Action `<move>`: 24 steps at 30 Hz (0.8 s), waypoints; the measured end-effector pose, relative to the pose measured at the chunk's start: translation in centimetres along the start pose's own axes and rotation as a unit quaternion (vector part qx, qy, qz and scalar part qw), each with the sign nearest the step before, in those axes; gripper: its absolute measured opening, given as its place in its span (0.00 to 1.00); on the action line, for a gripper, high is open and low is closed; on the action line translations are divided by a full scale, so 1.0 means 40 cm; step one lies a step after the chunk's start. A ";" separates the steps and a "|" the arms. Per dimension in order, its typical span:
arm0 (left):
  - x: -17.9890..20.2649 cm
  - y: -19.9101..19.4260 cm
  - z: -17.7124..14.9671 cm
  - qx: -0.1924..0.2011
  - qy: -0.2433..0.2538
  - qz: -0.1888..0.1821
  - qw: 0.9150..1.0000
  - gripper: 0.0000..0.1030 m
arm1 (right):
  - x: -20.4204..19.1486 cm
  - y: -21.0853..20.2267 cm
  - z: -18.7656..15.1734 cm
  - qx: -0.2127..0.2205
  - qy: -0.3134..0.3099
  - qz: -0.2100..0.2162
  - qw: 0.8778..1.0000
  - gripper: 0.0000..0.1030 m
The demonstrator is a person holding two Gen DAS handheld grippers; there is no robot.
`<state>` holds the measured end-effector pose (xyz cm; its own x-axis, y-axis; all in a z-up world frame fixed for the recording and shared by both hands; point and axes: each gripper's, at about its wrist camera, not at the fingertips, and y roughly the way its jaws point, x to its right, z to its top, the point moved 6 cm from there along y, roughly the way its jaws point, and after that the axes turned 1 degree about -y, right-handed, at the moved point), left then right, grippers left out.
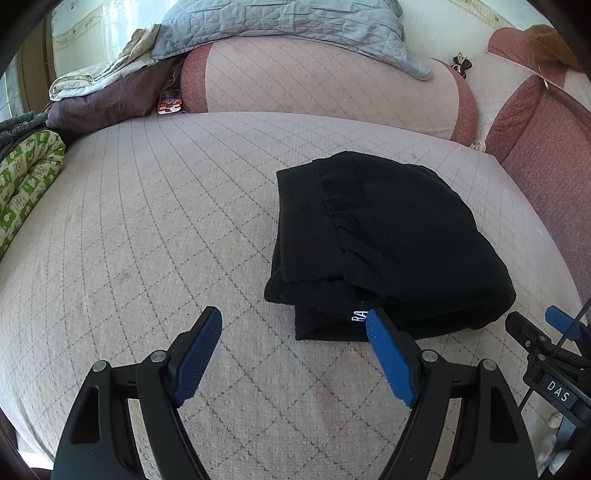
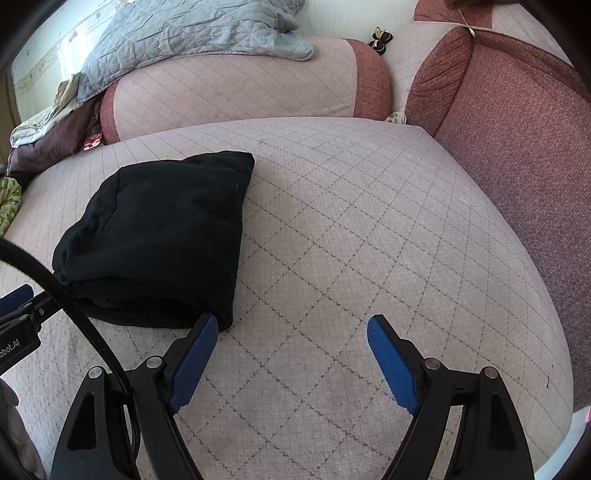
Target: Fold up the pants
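The black pants [image 1: 384,243] lie folded into a compact bundle on the pink quilted cushion [image 1: 166,229], with white lettering at the near edge. My left gripper [image 1: 293,321] is open and empty, just in front of the bundle's near left corner; its right fingertip overlaps the near edge. In the right wrist view the pants [image 2: 159,236] lie to the left. My right gripper [image 2: 290,328] is open and empty over bare cushion [image 2: 351,240], its left fingertip by the bundle's near right corner. The right gripper also shows in the left wrist view [image 1: 543,332].
A bolster [image 1: 317,81] with a grey quilted pillow [image 1: 280,22] lies behind. Piled bedding [image 1: 96,88] and a green patterned cloth [image 1: 26,177] sit at the left. A red-brown backrest cushion [image 2: 517,140] stands at the right. A black cable [image 2: 74,314] crosses the right wrist view.
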<state>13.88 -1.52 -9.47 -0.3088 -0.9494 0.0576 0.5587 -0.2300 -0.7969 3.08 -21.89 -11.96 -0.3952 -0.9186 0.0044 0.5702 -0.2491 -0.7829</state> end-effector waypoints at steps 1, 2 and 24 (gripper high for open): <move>0.000 0.000 -0.001 0.000 0.000 0.000 1.000 0.77 | 0.000 0.002 -0.001 -0.001 -0.001 0.000 1.000 0.85; 0.001 0.001 -0.003 -0.001 0.001 0.001 1.000 0.77 | -0.001 0.002 -0.001 -0.002 -0.001 0.001 1.000 0.85; -0.001 -0.003 -0.016 -0.003 0.011 0.011 1.000 0.77 | -0.019 0.006 -0.015 -0.002 -0.007 0.006 1.000 0.85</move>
<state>13.34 -1.33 -9.78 -0.3134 -0.9492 0.0274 0.5613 -0.2085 -0.8009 3.10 -21.08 -12.52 -0.3783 -0.9257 0.0027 0.5717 -0.2359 -0.7858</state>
